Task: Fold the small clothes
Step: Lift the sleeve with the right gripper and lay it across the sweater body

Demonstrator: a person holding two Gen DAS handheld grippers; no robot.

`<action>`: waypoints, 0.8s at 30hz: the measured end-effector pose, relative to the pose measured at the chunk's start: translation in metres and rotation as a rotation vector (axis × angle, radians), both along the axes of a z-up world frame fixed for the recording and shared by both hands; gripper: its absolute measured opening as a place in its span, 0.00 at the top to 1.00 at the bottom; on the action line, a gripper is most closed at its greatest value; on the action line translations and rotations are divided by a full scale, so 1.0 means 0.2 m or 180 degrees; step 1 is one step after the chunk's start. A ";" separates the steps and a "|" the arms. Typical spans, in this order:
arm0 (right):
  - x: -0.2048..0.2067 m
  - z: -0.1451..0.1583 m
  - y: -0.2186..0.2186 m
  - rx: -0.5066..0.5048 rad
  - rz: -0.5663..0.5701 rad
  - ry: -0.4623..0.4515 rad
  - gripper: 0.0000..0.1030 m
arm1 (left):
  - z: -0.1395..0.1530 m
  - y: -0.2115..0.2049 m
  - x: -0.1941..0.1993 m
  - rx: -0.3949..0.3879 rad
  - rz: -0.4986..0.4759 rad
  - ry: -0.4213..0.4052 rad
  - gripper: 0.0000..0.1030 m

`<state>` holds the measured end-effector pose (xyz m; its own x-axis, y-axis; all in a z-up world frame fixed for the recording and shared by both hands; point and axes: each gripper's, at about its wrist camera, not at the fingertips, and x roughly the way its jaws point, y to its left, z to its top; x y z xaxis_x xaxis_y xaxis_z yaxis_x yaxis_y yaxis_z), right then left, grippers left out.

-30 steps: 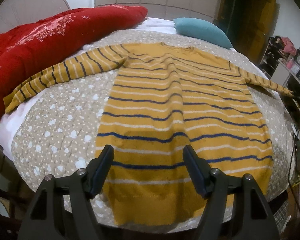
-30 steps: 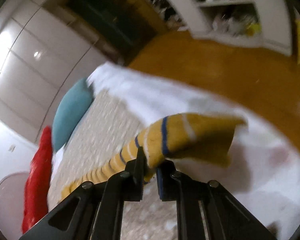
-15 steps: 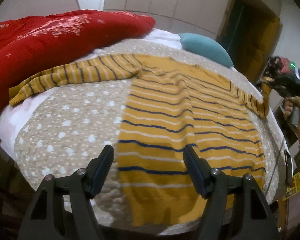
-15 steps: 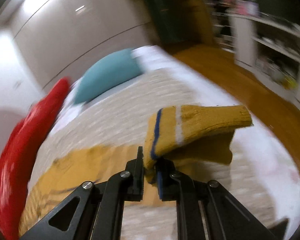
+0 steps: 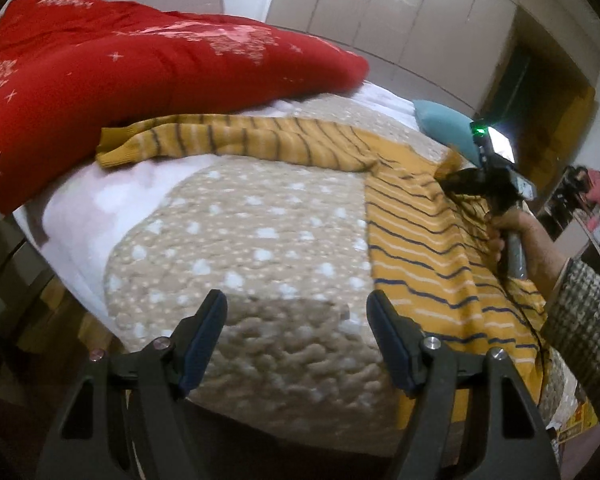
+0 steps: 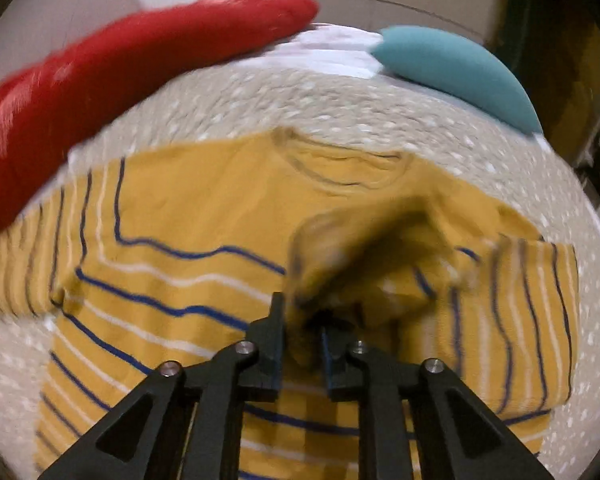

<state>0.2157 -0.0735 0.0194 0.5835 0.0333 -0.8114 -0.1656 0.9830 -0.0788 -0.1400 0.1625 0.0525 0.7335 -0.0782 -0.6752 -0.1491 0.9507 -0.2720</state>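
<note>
A mustard sweater (image 5: 420,240) with blue and white stripes lies flat on the bed, neck toward the pillows. Its left sleeve (image 5: 240,140) stretches out toward the red quilt. My right gripper (image 6: 302,308) hangs over the sweater's chest (image 6: 180,208), and its jaws are opening. The blurred cuff of the right sleeve (image 6: 360,248) is still between them, folded in over the body. In the left wrist view a hand holds that right gripper (image 5: 444,182) above the sweater. My left gripper (image 5: 295,300) is open and empty over the beige blanket, left of the sweater's hem.
A red quilt (image 5: 140,68) is piled along the bed's left side. A teal pillow (image 6: 452,72) lies at the head. The dotted beige blanket (image 5: 240,232) covers the bed, with its edge just below my left gripper. Wardrobe doors stand behind and shelves at far right.
The right gripper swung the sleeve cuff from the bed's right edge in over the sweater's chest, and its jaws widened. The left gripper slid left off the hem onto the blanket.
</note>
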 end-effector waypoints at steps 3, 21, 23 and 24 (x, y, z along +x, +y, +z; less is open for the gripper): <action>-0.08 0.01 0.21 -0.0414 0.0296 -0.0195 0.60 | -0.01 0.03 0.00 -0.0057 0.0038 -0.0005 0.30; -0.19 0.19 -0.32 0.0076 -0.0060 -0.0185 0.77 | -0.01 -0.03 0.02 -0.0063 -0.0058 -0.0005 0.28; -0.15 0.14 -0.39 0.0073 -0.0157 -0.0088 0.78 | -0.02 -0.03 0.04 -0.0071 -0.0077 0.0021 0.28; -0.11 0.10 -0.41 0.0083 -0.0185 0.0022 0.78 | -0.03 -0.03 0.05 -0.0075 -0.0081 0.0032 0.28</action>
